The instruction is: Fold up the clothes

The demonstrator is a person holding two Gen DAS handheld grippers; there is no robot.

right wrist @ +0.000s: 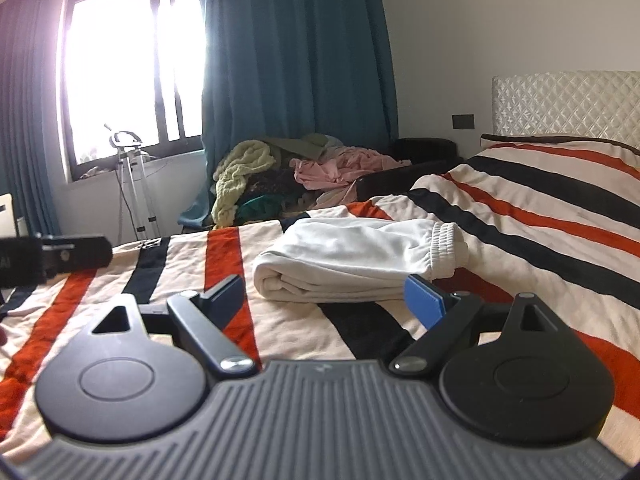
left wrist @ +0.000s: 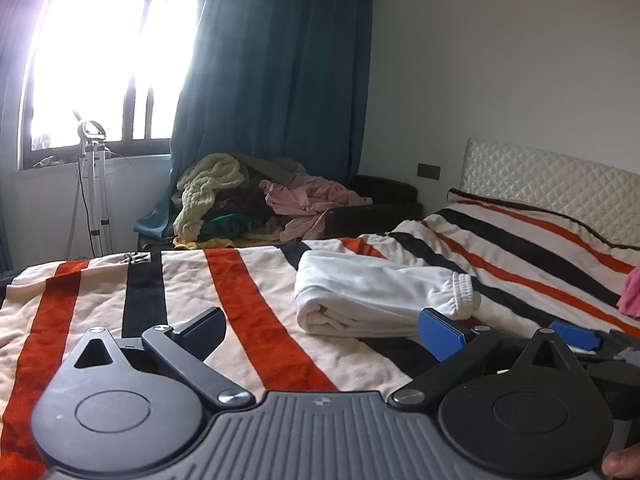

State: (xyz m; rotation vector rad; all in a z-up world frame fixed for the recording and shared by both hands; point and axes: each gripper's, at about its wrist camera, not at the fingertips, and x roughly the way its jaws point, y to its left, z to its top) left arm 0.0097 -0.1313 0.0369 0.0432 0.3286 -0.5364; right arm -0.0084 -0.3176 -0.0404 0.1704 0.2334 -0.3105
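- Presently both sets of jaws stand wide apart and hold nothing: left gripper [left wrist: 320,330] and right gripper [right wrist: 324,296] each hang low over the bed, side by side, pointed at the same garment.
- Just past the jaws lies a white garment [right wrist: 352,260], already folded into a thick bundle, its ribbed cuff [right wrist: 444,246] at the right end. It rests flat on the striped blanket [left wrist: 248,320], apart from both grippers; likely released so the fold can settle.
- In the left wrist view the bundle sits nearer the right finger, with the other gripper's blue pad [left wrist: 576,334] just beside.
- Pink cloth [left wrist: 630,292] shows at the right edge of the bed; probably next in line, though that is a guess.
- Farther back, a heap of unfolded clothes [right wrist: 280,176] sits by the blue curtain [right wrist: 296,48], beyond the bed's far edge.
- Quilted headboard [right wrist: 568,104] off to the right.
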